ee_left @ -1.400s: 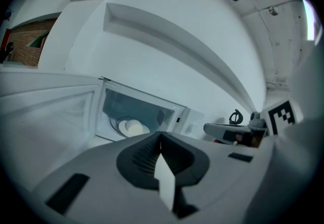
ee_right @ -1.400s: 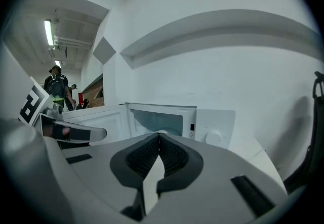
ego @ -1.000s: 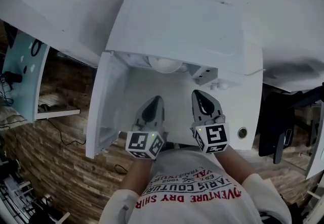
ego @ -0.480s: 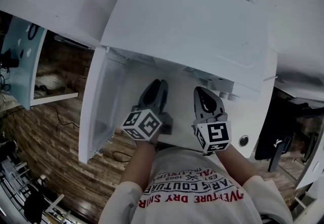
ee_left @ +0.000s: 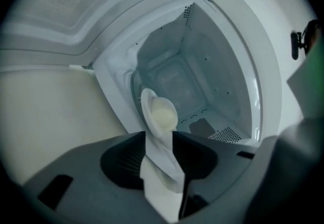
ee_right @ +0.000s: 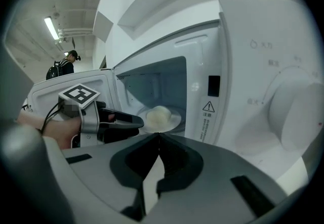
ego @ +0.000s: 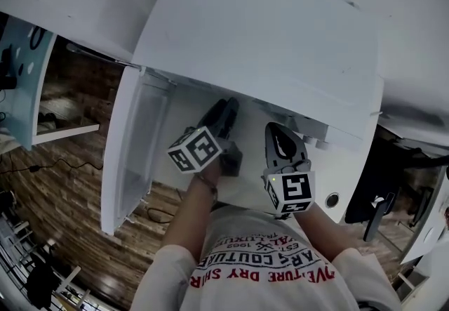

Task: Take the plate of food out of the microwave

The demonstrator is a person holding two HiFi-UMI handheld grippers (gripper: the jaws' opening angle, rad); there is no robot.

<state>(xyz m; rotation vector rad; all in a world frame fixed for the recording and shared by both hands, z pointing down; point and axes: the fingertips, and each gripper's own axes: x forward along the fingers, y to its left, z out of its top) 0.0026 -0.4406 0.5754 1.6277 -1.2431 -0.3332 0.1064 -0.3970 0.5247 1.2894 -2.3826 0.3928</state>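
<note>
With the left hand-held gripper [ee_left: 159, 136] released, jaws just opened and nothing pinched, and the right hand-held gripper [ee_right: 159, 136] clenched empty, the reach-in is judged in hand, the rim of the white plate [ee_left: 145, 101], seen at 12 o'clock inside the open microwave [ee_left: 223, 66] under a pale rounded food lump [ee_left: 163, 115], to be straddled next.

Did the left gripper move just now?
Yes. The left gripper went forward, up to the microwave's front edge. Its jaws have just been opening; nothing is gripped between them.
</note>
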